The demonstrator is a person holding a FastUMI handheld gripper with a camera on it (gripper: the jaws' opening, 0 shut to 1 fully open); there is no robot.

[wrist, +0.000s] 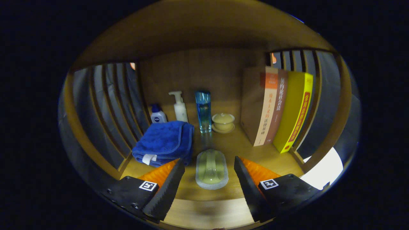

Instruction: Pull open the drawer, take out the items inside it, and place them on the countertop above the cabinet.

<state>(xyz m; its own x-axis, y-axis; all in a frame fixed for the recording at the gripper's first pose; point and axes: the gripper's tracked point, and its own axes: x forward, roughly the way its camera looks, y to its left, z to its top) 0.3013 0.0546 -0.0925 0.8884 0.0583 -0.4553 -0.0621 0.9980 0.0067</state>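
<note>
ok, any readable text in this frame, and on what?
Book spines: printed characters, too blurred to read.
Small white bottle: dark logo, too small to read.
Blue bottle: print too faint to read.
Hand-held gripper, open either side of the oval pad: square markers, no words.

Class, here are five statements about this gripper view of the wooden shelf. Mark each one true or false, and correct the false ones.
1. The gripper is open, with the pale oval soap dish lying between its fingers, untouched. True.
2. The folded blue towel lies to the right of the soap dish. False: it lies to the left, beside the left finger.
3. The tall clear blue bottle stands beyond the soap dish. True.
4. The three upright books lie flat in a stack. False: they stand upright on the right side of the shelf.
5. The small beige lidded cup on a saucer stands between the blue bottle and the books. True.
</note>
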